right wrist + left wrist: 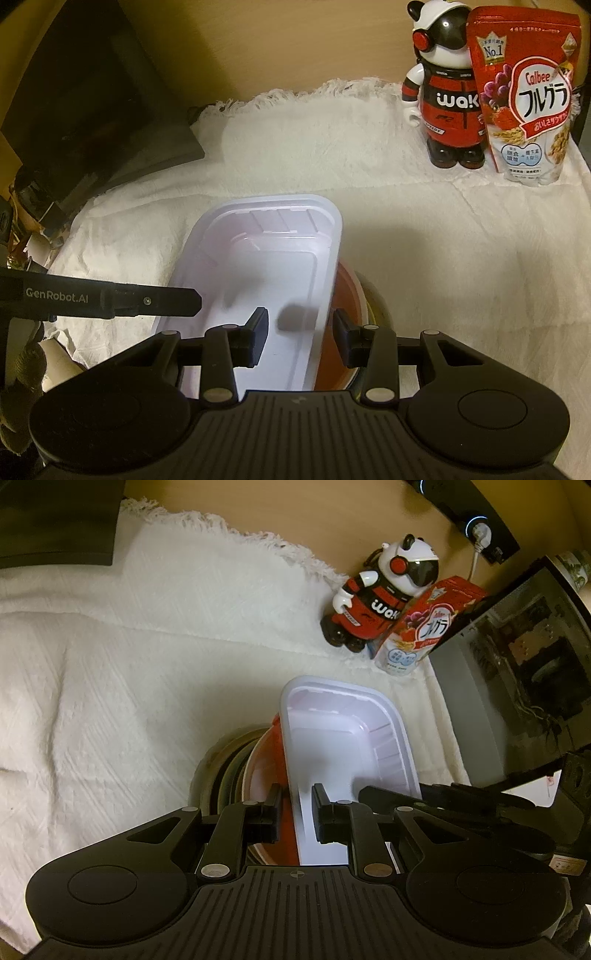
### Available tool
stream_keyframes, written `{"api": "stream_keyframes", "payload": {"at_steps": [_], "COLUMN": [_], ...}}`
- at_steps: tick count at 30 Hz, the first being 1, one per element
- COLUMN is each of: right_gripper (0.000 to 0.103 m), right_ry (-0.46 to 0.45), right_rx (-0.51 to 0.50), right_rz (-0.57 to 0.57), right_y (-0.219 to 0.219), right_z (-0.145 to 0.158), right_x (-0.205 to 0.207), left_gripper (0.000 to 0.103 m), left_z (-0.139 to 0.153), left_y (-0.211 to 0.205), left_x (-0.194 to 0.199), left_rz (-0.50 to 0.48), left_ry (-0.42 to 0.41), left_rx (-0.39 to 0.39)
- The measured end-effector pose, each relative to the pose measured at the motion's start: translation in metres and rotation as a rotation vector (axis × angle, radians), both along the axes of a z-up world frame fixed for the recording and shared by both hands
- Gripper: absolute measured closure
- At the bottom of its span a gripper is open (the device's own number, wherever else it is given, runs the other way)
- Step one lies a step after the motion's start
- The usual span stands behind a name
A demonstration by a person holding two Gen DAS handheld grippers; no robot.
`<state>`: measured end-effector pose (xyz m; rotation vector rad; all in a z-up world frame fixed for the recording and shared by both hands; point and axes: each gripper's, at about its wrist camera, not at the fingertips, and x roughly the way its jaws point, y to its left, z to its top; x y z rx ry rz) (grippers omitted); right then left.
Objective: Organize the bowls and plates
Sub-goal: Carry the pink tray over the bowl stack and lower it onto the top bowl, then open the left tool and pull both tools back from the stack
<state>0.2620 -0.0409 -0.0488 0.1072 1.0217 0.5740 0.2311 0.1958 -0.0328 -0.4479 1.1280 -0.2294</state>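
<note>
A white rectangular plastic tray [347, 734] lies on top of a red-and-white bowl [271, 746], which sits on a stack of darker plates [221, 771]. My left gripper [295, 814] straddles the tray's left rim with a gap on each side, so it is open. In the right wrist view, my right gripper [301, 338] straddles the tray's [266, 258] right rim, also open, with the red bowl [343, 295] under its right finger. The left gripper's finger [147, 301] shows at the tray's left edge.
A white fringed cloth [129, 657] covers the table. A panda figurine [447, 96] and a red cereal bag [528, 96] stand at the back right. A dark appliance [517, 657] stands to the right, and a dark box [92, 110] to the back left.
</note>
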Motion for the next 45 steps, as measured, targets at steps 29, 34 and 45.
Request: {"api": "stream_keyframes", "payload": {"at_steps": [29, 34, 45], "right_gripper": [0.065, 0.065, 0.057], "right_ry": [-0.092, -0.158, -0.284], "right_rx": [-0.014, -0.03, -0.018], "right_rz": [-0.129, -0.226, -0.124], "right_y": [-0.011, -0.03, -0.055], "right_z": [0.024, 0.036, 0.045], "right_x": [-0.02, -0.041, -0.135], "left_gripper": [0.084, 0.084, 0.088], "left_z": [0.021, 0.03, 0.055], "left_y": [0.046, 0.049, -0.048], "left_x": [-0.016, -0.044, -0.201], "left_rz": [0.086, 0.109, 0.148], "left_ry": [-0.112, -0.25, -0.571], "left_rx": [-0.101, -0.055, 0.104]}}
